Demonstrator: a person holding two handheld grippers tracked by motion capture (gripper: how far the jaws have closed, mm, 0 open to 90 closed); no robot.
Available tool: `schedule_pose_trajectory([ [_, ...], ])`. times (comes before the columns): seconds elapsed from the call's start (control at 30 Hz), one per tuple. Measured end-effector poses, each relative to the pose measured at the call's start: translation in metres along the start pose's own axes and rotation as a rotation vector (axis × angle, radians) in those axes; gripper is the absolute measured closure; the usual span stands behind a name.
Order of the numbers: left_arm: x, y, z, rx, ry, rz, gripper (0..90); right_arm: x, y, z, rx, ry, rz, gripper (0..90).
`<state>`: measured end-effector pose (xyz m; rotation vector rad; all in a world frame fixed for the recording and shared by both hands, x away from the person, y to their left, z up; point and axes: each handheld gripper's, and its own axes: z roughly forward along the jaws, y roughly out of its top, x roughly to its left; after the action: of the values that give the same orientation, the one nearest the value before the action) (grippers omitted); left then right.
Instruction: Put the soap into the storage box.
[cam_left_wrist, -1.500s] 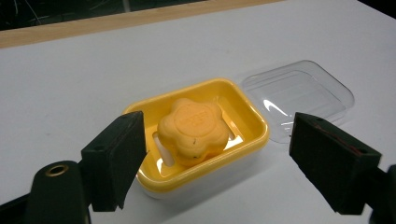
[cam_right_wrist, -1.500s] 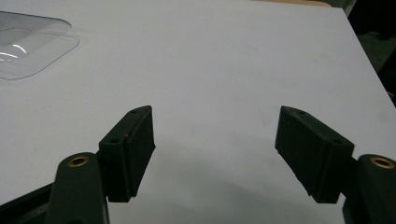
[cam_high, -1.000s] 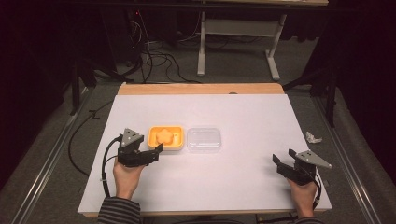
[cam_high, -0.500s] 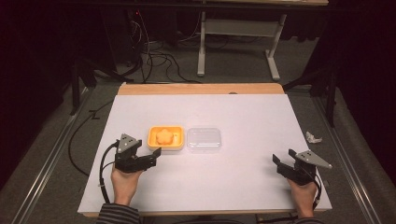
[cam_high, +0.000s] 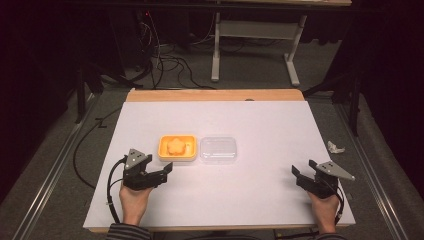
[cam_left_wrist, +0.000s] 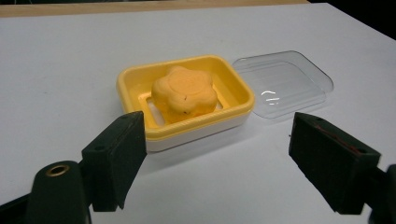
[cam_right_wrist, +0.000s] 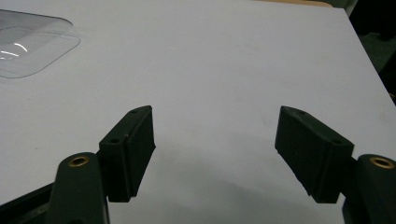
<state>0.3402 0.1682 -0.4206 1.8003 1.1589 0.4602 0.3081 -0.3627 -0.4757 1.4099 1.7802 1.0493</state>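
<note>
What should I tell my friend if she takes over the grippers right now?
Left hand-held gripper: open, nothing held, just short of the yellow soap dish.
Right hand-held gripper: open, nothing held, resting near the table's right front corner.
Things: the orange flower-shaped soap sits in the dish; the clear lid lies flat on the table right beside the dish.
Done: the soap is in the dish and the lid is off.
Left: probably grasp the dish, the soap or the lid; neither hand-held gripper touches anything yet.
</note>
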Motion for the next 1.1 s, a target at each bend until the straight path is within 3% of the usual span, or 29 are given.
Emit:
schedule_pose_trajectory([
  [0.47,-0.007,-0.007,0.002,0.021,0.005,0.022,19.5,0.0,0.0,0.0,0.001,0.0,0.002,28.8],
  [1.1,-0.023,-0.018,0.02,0.063,-0.014,0.068,19.6,0.0,0.0,0.0,0.006,0.001,0.002,29.0],
])
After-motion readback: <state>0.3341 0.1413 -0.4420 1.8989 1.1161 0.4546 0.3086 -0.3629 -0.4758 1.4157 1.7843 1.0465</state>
